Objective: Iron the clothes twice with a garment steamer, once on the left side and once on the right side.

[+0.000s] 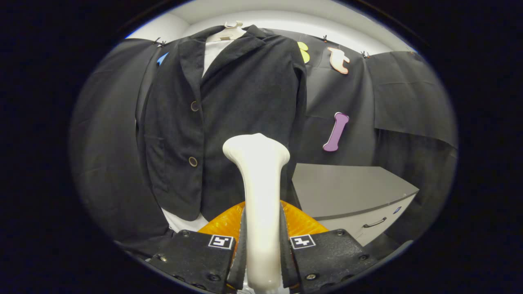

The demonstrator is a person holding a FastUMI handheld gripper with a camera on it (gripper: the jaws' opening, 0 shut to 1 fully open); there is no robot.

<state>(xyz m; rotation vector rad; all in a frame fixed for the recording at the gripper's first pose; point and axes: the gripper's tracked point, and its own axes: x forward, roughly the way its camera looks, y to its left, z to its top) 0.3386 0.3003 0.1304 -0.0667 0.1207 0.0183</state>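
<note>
Low in the frame's centre, the gripper (261, 253) clamps both fingers on the white plastic garment steamer (258, 183). Its head sits apart from the dark woollen jacket (241, 122) hanging upper centre; a loose grip could let the smooth handle twist off-line

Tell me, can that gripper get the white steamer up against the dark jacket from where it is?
Probably yes. The gripper is shut on the steamer, whose head points at the jacket hanging just beyond it, with nothing between them. The cabinet stands off to one side.
</note>
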